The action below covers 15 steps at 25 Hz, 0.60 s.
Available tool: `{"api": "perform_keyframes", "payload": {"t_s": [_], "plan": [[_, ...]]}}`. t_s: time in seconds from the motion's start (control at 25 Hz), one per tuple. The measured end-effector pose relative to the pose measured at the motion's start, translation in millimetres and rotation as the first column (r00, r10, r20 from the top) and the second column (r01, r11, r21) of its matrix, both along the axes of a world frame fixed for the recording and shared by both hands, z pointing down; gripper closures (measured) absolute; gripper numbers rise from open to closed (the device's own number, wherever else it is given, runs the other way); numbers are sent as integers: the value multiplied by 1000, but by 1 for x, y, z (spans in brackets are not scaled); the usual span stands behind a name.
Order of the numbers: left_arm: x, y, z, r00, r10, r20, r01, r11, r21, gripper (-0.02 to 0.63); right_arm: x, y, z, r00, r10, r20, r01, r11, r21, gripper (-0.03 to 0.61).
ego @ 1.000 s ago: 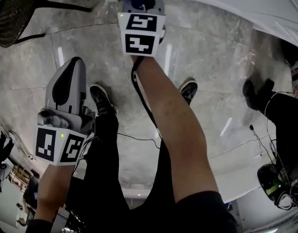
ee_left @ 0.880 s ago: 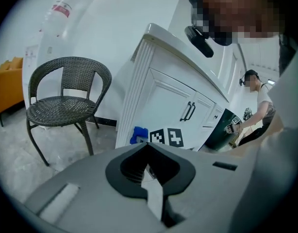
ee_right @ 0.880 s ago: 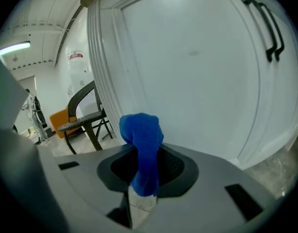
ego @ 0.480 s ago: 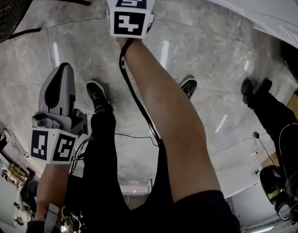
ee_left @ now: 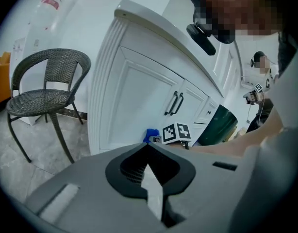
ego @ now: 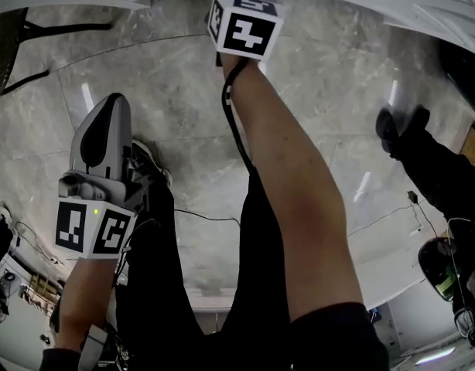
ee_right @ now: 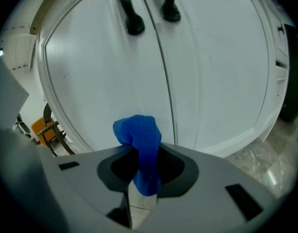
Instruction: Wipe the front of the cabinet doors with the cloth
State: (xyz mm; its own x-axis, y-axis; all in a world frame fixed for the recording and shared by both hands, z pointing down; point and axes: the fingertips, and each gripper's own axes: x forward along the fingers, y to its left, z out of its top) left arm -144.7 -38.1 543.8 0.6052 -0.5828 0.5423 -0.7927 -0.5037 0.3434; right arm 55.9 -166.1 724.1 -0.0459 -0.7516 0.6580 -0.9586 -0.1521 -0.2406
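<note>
The right tool (ee_right: 141, 159) is clamped on the blue cloth (ee_right: 138, 132), whose bunched end sits just ahead of it, at the lower left cabinet door (ee_right: 100, 91) and below the handles (ee_right: 134, 23). Wiping looks to be in hand. The next move calls for a firm sweep across the panel. The left tool (ee_left: 148, 169) is closed on nothing, well back.

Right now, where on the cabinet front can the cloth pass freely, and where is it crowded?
Free: the left door panel and right door panel, either side of the centre seam. Crowded: up top, where two black handles flank that seam.
</note>
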Motion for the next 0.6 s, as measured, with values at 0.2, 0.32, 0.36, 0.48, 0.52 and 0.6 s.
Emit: {"api": "perform_keyframes", "payload": {"t_s": [0.2, 0.32, 0.36, 0.48, 0.52, 0.6], "plan": [[36, 5, 3, 999, 50, -12, -50, 999, 3, 612, 31, 11, 1, 999, -27, -27, 27, 1000, 1, 492], [34, 7, 8, 999, 42, -13, -42, 999, -1, 614, 51, 17, 7, 999, 9, -53, -9, 1000, -4, 492], [30, 7, 9, 999, 35, -10, -35, 999, -4, 614, 54, 19, 9, 998, 23, -55, -23, 1000, -11, 492], [12, 2, 10, 1000, 8, -4, -8, 1000, -6, 614, 44, 21, 16, 998, 46, -53, -48, 998, -34, 492], [5, 0, 9, 1000, 1, -3, -1, 1000, -6, 614, 34, 20, 19, 998, 38, -49, -40, 998, -42, 492], [-11, -3, 8, 1000, -9, 2, 9, 1000, -3, 614, 2, 17, 25, 999, 1, -35, -3, 999, -54, 492]]}}
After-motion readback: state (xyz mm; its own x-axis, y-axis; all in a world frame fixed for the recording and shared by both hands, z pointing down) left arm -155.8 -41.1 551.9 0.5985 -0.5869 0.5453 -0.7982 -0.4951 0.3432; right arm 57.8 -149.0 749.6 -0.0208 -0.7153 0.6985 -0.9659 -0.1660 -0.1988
